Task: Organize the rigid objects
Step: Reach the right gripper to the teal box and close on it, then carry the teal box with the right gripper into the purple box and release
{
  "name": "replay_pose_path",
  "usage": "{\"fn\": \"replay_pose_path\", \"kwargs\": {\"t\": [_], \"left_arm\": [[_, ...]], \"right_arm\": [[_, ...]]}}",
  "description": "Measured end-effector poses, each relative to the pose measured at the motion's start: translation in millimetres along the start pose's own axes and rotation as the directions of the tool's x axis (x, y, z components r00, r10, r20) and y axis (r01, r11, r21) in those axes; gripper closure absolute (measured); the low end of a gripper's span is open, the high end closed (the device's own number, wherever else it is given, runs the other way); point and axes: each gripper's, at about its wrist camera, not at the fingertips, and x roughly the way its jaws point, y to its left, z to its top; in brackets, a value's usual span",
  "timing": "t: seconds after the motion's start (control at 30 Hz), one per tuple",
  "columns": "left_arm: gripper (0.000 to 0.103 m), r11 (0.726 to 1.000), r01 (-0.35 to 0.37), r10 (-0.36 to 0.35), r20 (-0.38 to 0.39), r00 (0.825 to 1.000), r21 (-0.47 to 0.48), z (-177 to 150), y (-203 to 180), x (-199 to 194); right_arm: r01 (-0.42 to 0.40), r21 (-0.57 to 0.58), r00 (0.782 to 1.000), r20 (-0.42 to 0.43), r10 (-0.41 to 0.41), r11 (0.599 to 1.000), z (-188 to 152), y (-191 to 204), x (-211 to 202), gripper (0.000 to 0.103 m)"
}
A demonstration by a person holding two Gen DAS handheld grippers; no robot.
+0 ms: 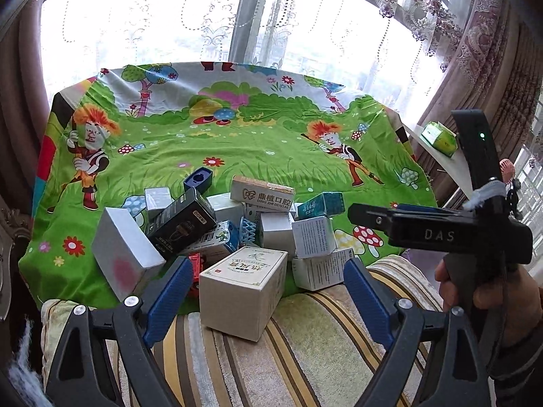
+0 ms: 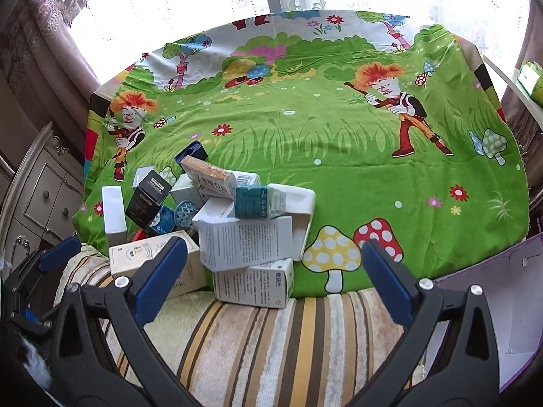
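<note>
Two grippers, both with jaws spread wide and nothing between the pads. Left gripper (image 1: 264,285): blue-padded fingers (image 1: 168,293) at the lower edge of the left wrist view, flanking but not touching a cream carton (image 1: 242,288) that sits at the lower centre on the striped cushion (image 1: 305,346). Right gripper (image 2: 275,278): blue pads at the bottom of the right wrist view, hovering over the same striped cushion near the front of the pile; its black body, held by a hand (image 1: 488,291), also shows at the right of the left wrist view. Pile of boxes (image 2: 217,217): heaped at the near edge of the green cartoon cloth (image 2: 322,129), left of centre in the right wrist view. Items: white text-printed box (image 2: 244,244) tilted atop a second white box (image 2: 254,281); teal box (image 2: 259,201) above them; tan dental box (image 1: 263,193) leaning on top of the heap; black box (image 1: 181,222) tilted at the left; plain white box (image 1: 125,254) at the far left; dark blue box (image 1: 198,178) behind, towards the upper left of the pile; red object (image 1: 195,268), mostly hidden. Surroundings: green packet (image 1: 439,137) on a white ledge at the right; lace curtains (image 1: 288,6) across the top; grey cabinet (image 2: 44,196) at the left of the right wrist view.
</note>
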Motion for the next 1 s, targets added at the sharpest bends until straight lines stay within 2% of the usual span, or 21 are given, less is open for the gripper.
{"fn": "replay_pose_path", "kwargs": {"t": [0.13,0.33,0.4,0.5,0.63,0.7,0.77,1.0], "left_arm": [[0.016,1.000,0.021,-0.020,-0.019,1.000,0.012,4,2,8],[0.016,0.997,0.072,-0.071,-0.050,0.996,0.018,12,2,20],[0.016,0.996,0.084,-0.082,-0.056,0.995,0.026,16,0,24],[0.017,0.992,0.120,-0.117,-0.083,0.990,0.031,21,-3,34],[0.023,0.986,0.165,-0.160,-0.128,0.979,0.026,27,-10,50],[0.027,0.983,0.182,-0.179,-0.158,0.971,0.006,29,-12,60],[0.030,0.979,0.202,-0.199,-0.178,0.964,-0.006,30,-17,68],[0.031,0.980,0.193,-0.197,-0.242,0.950,-0.038,32,-26,92]], "right_arm": [[0.010,-0.019,1.000,-0.016,-0.010,1.000,15,6,21,0.002],[0.008,-0.030,0.999,-0.054,-0.009,1.000,20,7,48,0.010],[0.006,-0.025,0.997,-0.073,-0.007,1.000,19,5,54,0.020],[-0.019,0.002,0.997,-0.081,0.020,1.000,20,-1,58,0.029],[-0.040,0.013,0.995,-0.091,0.041,0.999,18,-4,62,0.045],[-0.060,0.025,0.993,-0.097,0.062,0.998,17,-8,63,0.061],[-0.075,0.038,0.992,-0.094,0.078,0.996,16,-11,64,0.066],[-0.119,0.071,0.990,-0.060,0.124,0.990,12,-22,57,0.066]]}}
